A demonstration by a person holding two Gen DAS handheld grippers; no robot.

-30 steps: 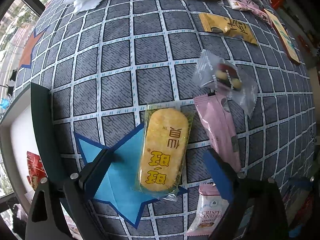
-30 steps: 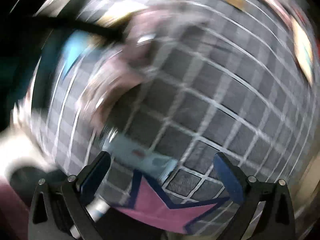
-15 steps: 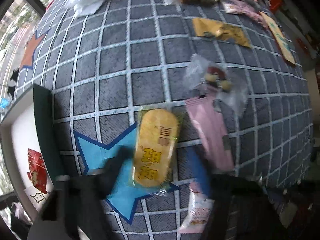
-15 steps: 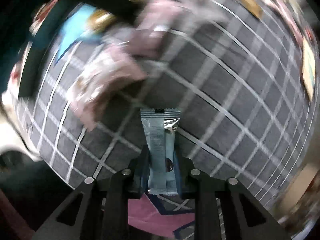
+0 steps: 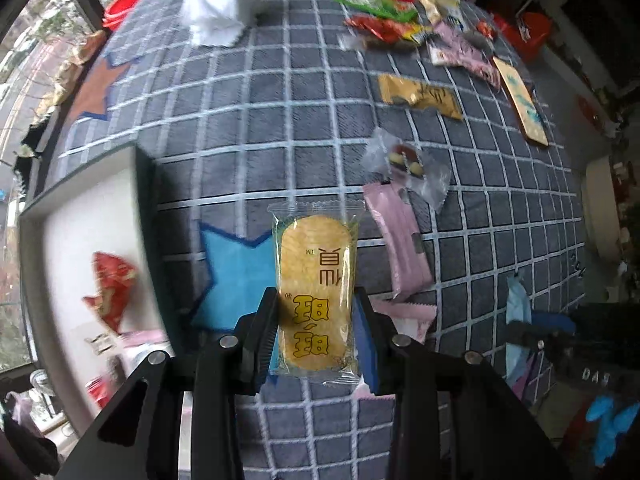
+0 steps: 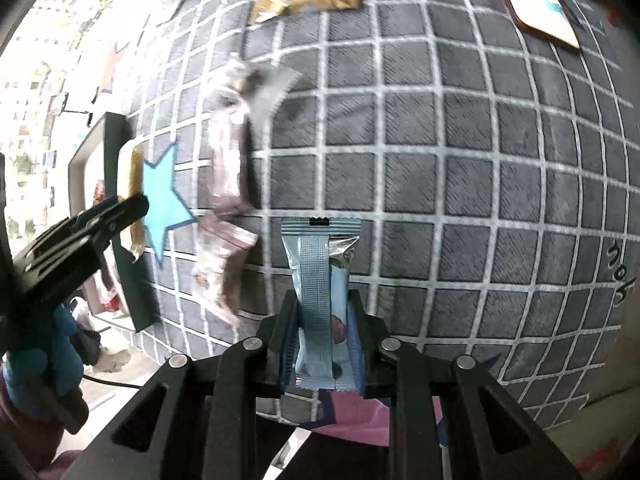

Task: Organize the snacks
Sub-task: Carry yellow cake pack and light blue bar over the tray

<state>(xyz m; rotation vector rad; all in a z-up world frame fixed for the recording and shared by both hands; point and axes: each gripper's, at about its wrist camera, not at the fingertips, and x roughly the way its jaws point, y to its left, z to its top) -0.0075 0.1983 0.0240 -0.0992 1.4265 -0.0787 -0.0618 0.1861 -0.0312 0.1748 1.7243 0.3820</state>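
Snacks lie scattered over a counter (image 5: 304, 128) covered in grey checked cloth. At far left sits a white tray (image 5: 80, 216) with dark walls, holding a red packet (image 5: 110, 284). Just right of it, the left gripper (image 5: 316, 320) has its fingers clamped on a yellow rice cracker packet (image 5: 316, 280), lifted above a blue star (image 5: 236, 276). A pink wrapper (image 5: 400, 240) lies beside it. Farther right, the right gripper (image 6: 322, 324) pinches a pale blue bar wrapper (image 6: 318, 280) upright. Blurred packets, perhaps pink, lie between the two.
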